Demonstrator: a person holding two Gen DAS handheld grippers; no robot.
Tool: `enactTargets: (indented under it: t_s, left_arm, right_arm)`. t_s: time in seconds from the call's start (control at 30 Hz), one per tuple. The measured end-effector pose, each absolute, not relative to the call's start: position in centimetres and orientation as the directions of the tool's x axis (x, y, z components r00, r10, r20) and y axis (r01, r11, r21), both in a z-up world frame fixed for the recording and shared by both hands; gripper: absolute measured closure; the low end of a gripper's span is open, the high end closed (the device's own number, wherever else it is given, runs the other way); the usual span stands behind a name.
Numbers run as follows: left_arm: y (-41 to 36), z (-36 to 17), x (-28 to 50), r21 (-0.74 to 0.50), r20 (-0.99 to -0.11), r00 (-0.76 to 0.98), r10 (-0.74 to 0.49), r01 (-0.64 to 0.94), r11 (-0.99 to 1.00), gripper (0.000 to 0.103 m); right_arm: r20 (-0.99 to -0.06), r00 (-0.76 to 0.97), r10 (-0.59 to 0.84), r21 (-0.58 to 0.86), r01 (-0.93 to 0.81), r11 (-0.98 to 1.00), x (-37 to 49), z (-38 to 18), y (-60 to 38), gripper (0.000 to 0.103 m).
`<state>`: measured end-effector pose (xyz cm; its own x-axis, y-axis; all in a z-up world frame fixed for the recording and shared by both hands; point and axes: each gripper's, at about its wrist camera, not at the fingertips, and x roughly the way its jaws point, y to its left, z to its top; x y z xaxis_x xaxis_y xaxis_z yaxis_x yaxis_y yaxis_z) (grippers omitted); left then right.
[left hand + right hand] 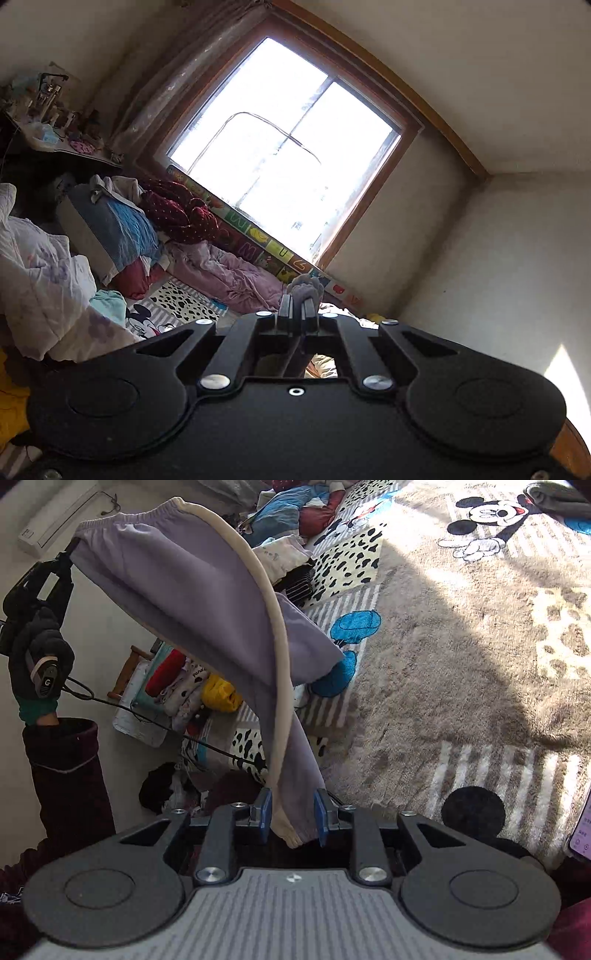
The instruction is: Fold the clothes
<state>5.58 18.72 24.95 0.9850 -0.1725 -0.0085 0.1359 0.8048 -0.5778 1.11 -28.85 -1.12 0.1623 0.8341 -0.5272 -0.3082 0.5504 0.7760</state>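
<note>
1. In the right wrist view we see the right gripper [293,818] spread a little, its blue pads [266,814] standing on either side of the cuff end of the lilac trousers [207,602]; the cloth hangs between them, and we see no pad pressing on it.
2. The trousers, with a cream stripe [275,635] down the side, stretch up and away to the left gripper [68,555], which pinches the elastic waistband; a gloved hand [38,653] carries that gripper, above a dark red sleeve [66,775].
3. In the left wrist view we see the left gripper [297,314] pressed together on a bunch of lilac cloth; the rest of the garment is hidden below its black body.
4. Under the trousers lies a plush blanket [461,646] printed with a cartoon mouse and black spots.
5. Writing: we read "panda" on a folded white garment [192,690] in a basket, and letters such as "M" on the alphabet mat [266,243] under the window [280,147]; the rest is too small to read.
6. A phone screen [581,827] is cut off at the right edge, its text unreadable. The window is blown out white, and the cluttered desk [48,122] is hard to make out.
</note>
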Motion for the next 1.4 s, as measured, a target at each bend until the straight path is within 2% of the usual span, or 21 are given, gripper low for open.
enactTargets:
  t_s: [0.07,0.1,0.2,0.27,0.33,0.37,0.43,0.53,0.63,0.77,0.8,0.83,0.87,0.9,1.0,1.1,1.13,1.17,1.2,1.27,1.4]
  left_arm:
    - [19.2,24.3,6.1,-0.558,-0.041,0.99,-0.135,0.09,0.825,0.102]
    - [19.0,23.2,6.9,-0.541,-0.087,0.988,-0.131,0.063,0.838,0.102]
    - [17.6,18.4,10.5,-0.463,-0.295,0.94,-0.169,0.014,0.886,0.1]
    - [16.2,13.6,12.5,-0.428,-0.456,0.868,-0.197,-0.02,0.904,0.091]
    - [15.0,9.2,12.4,-0.387,-0.553,0.813,-0.18,-0.059,0.92,0.073]
    - [14.5,7.5,11.6,-0.374,-0.578,0.798,-0.169,-0.075,0.924,0.07]
    - [13.8,4.9,9.0,-0.354,-0.613,0.774,-0.159,-0.089,0.931,0.055]
    - [11.7,1.2,5.1,-0.347,-0.677,0.705,-0.211,-0.053,0.936,0.047]
    - [7.6,-3.8,2.7,-0.287,-0.786,0.565,-0.251,0.026,0.957,0.045]
    - [3.3,-9.6,1.5,-0.174,-0.872,0.447,-0.199,0.097,0.98,0.045]
    - [2.7,-10.5,1.3,-0.128,-0.877,0.452,-0.162,0.106,0.986,0.058]
    - [2.4,-10.9,1.3,-0.091,-0.869,0.476,-0.134,0.111,0.99,0.08]
    - [2.2,-11.0,1.3,-0.061,-0.857,0.504,-0.111,0.116,0.991,0.09]
    - [2.4,-10.3,1.4,-0.089,-0.833,0.537,-0.133,0.107,0.99,0.101]
    - [3.8,-6.7,2.3,-0.286,-0.719,0.644,-0.263,0.071,0.956,0.101]
    - [3.5,-3.4,2.4,-0.434,-0.549,0.759,-0.35,0.1,0.896,0.101]
    - [2.7,-3.4,2.9,-0.461,-0.527,0.755,-0.391,0.132,0.878,0.089]
    - [1.8,-3.8,3.5,-0.479,-0.531,0.724,-0.439,0.171,0.861,0.07]
    - [1.0,-4.5,4.1,-0.501,-0.551,0.679,-0.485,0.195,0.843,0.026]
    - [0.0,-5.9,4.4,-0.538,-0.586,0.598,-0.547,0.218,0.814,0.031]
    - [2.1,-6.5,3.3,-0.561,-0.582,0.64,-0.502,0.132,0.818,0.034]
  right_arm:
    - [-0.519,0.16,0.84,0.789,-0.289,0.542,0.1,-1.8,-30.1,0.076]
    - [-0.52,0.165,0.838,0.789,-0.285,0.545,-0.5,-2.0,-30.7,0.076]
    - [-0.515,0.198,0.834,0.793,-0.26,0.552,-1.6,-2.5,-33.0,0.074]
    - [-0.53,0.24,0.814,0.777,-0.246,0.579,-1.3,-2.9,-33.8,0.071]
    - [-0.53,0.273,0.803,0.773,-0.233,0.59,-0.6,-3.7,-34.0,0.071]
    - [-0.527,0.286,0.801,0.774,-0.229,0.591,-0.3,-4.1,-33.9,0.071]
    - [-0.519,0.307,0.798,0.774,-0.229,0.591,0.2,-4.7,-33.4,0.071]
    - [-0.498,0.303,0.812,0.784,-0.242,0.571,0.3,-5.3,-32.5,0.071]
    - [-0.481,0.29,0.828,0.799,-0.243,0.55,0.4,-5.9,-32.0,0.071]
    - [-0.463,0.285,0.84,0.822,-0.217,0.527,0.9,-6.6,-31.6,0.071]
    - [-0.458,0.284,0.843,0.824,-0.222,0.522,0.7,-6.4,-31.4,0.071]
    - [-0.452,0.282,0.846,0.825,-0.228,0.517,0.5,-6.3,-31.3,0.071]
    - [-0.448,0.281,0.849,0.826,-0.234,0.513,0.2,-6.1,-31.3,0.071]
    - [-0.445,0.279,0.851,0.826,-0.239,0.51,-0.2,-6.0,-31.3,0.071]
    - [-0.436,0.275,0.857,0.832,-0.24,0.5,-1.5,-6.0,-31.5,0.071]
    - [-0.43,0.265,0.863,0.845,-0.219,0.488,-2.7,-6.9,-31.4,0.071]
    - [-0.432,0.264,0.862,0.847,-0.211,0.488,-3.0,-7.3,-31.3,0.071]
    - [-0.431,0.269,0.861,0.85,-0.2,0.488,-3.1,-7.7,-31.1,0.071]
    - [-0.427,0.276,0.861,0.855,-0.186,0.484,-3.2,-8.1,-31.0,0.071]
    - [-0.414,0.3,0.86,0.866,-0.162,0.473,-3.2,-8.7,-30.9,0.071]
    - [-0.414,0.367,0.833,0.86,-0.142,0.49,-2.6,-8.3,-30.8,0.071]
